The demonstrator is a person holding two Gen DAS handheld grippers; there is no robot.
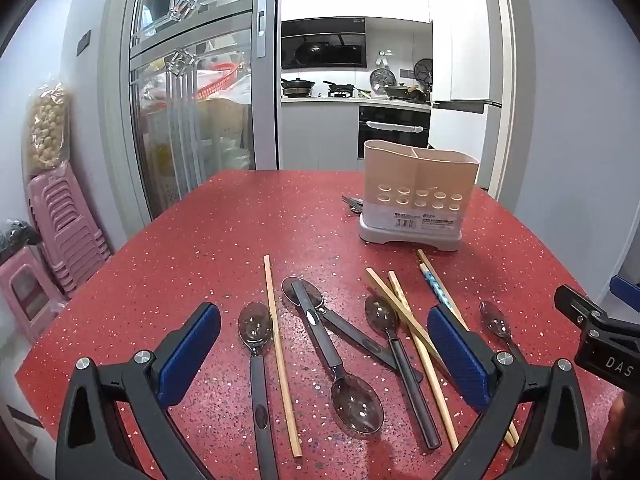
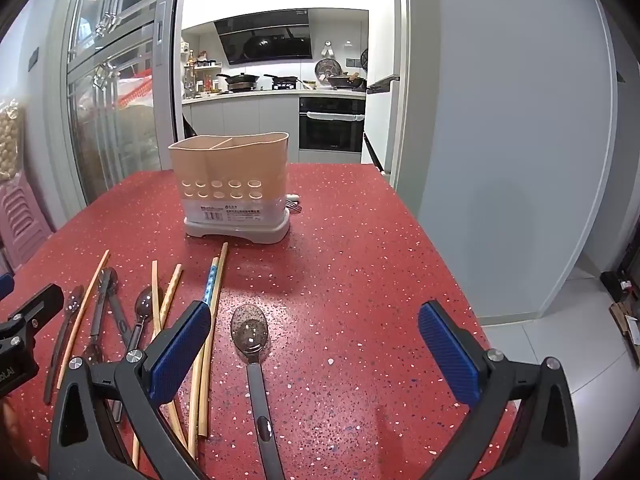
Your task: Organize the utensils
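Observation:
Several dark-handled spoons and wooden chopsticks lie scattered on the red speckled table. A beige utensil holder with two compartments stands at the far right; it also shows in the right wrist view. My left gripper is open and empty above the spoons. My right gripper is open and empty, above a single spoon, with chopsticks to its left. The right gripper's body shows at the left view's right edge.
Forks or similar metal utensils lie behind the holder. Pink stools stand left of the table. A glass sliding door and kitchen lie beyond. The table's right edge drops to a tiled floor.

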